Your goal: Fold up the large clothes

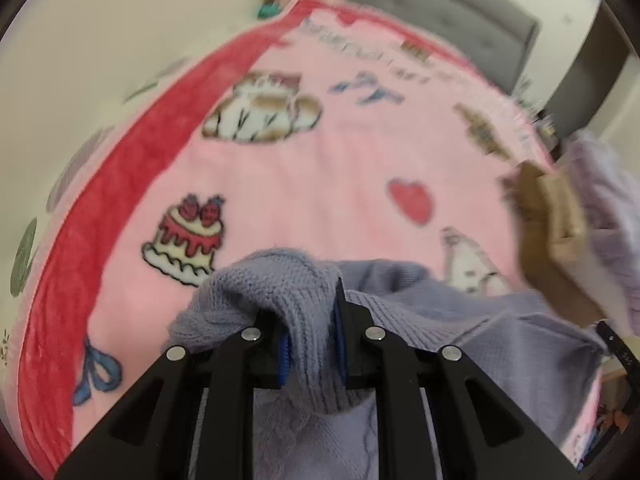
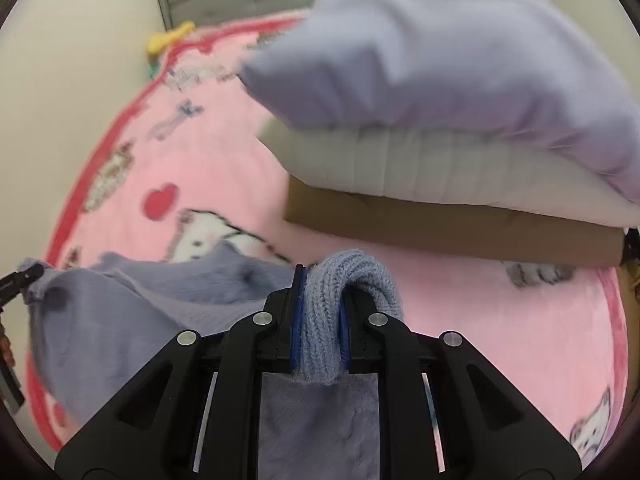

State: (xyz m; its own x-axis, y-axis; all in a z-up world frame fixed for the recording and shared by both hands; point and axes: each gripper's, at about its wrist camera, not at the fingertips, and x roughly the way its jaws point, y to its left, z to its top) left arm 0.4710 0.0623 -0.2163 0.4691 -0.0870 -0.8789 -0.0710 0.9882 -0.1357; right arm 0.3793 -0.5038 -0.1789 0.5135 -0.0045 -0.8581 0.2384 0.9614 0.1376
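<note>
Sweater [image 2: 132, 300] on blanket [image 2: 224, 184], folded stack [image 2: 440, 128] behind (atop box [image 2: 440, 224])

I count one lavender knit sweater [image 2: 120, 312], one pink blanket [image 1: 320, 184], one cardboard box [image 2: 440, 228], two stacked folded items [image 2: 440, 120], two grippers [image 1: 308, 320].

left gripper [image 1: 310, 312] and right gripper [image 2: 322, 304] both level, jaws clamped on knit fabric.

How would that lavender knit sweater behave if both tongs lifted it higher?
Probably floppy: the sweater already sags between the left tongs and the right tongs, and drapes over their fingers. It seems unlikely to slip, since its thick ribbed knit bunches between the pads. It looks soft and fairly light.
</note>
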